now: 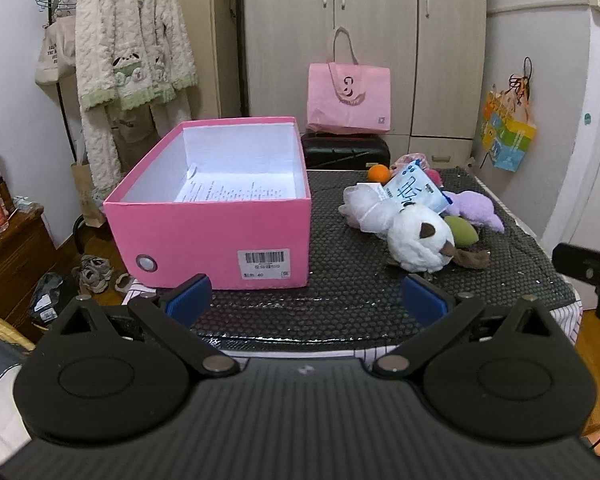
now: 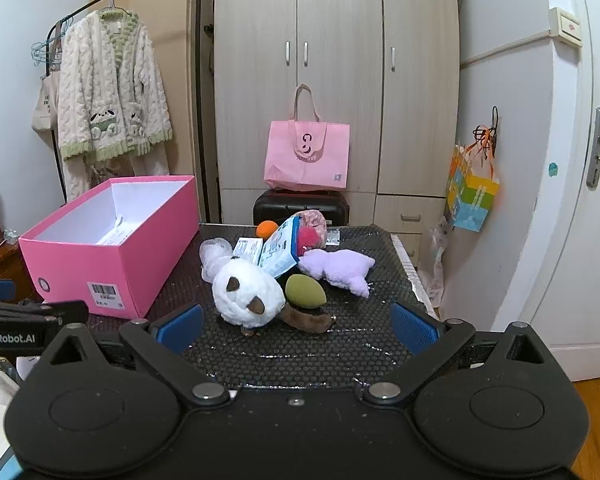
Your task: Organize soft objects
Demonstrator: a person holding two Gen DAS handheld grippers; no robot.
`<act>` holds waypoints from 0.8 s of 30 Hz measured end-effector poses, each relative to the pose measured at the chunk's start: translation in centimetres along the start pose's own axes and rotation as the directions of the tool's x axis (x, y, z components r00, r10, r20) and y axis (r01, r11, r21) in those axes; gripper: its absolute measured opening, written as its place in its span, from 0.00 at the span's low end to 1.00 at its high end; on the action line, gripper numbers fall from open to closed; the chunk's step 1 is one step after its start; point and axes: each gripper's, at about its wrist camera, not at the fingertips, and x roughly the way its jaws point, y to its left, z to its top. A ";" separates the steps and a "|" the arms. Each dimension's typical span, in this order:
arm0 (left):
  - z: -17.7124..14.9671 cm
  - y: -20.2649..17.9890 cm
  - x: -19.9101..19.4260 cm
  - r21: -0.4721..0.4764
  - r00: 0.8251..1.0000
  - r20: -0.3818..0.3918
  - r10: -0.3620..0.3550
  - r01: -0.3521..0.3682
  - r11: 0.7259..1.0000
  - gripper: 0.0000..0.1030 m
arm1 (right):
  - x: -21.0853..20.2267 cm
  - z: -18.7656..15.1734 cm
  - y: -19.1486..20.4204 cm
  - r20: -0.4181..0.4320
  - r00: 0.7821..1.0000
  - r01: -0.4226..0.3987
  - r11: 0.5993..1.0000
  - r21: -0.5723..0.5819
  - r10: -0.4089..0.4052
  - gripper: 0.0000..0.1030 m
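We've got the left gripper [image 1: 306, 300] and right gripper [image 2: 296, 324] both spread wide (holding nothing), toys [image 2: 248, 296] piled beside the pink box [image 1: 212, 236] on the table [image 1: 340, 300].

The box [image 2: 112, 264] looks like smooth pink cardboard, white inside, with a printed paper sheet [image 1: 236, 192] on its floor, and it stands on a black mat [image 2: 300, 344] of glossy bubbled plastic. In the pile the white plush [image 2: 246, 292] and the lilac plush [image 2: 338, 268] are fluffy cloth, the green egg [image 2: 305, 291] is matt and smooth, and the blue packet [image 2: 278, 254] is shiny film. The grippers are matt black plastic with blue pads [image 2: 180, 326] and bright metal pivot pins [image 2: 209, 391], the wardrobe [image 2: 340, 60] is pale wood-grain with metal handles, and the robe [image 2: 108, 92] is thick knobbly fleece
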 end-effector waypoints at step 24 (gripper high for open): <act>-1.1 1.1 0.7 -0.037 0.995 0.095 0.019 -0.015 0.999 1.00 | 0.9 -1.0 -0.2 -0.010 1.000 0.001 1.000 0.003 -0.001 0.99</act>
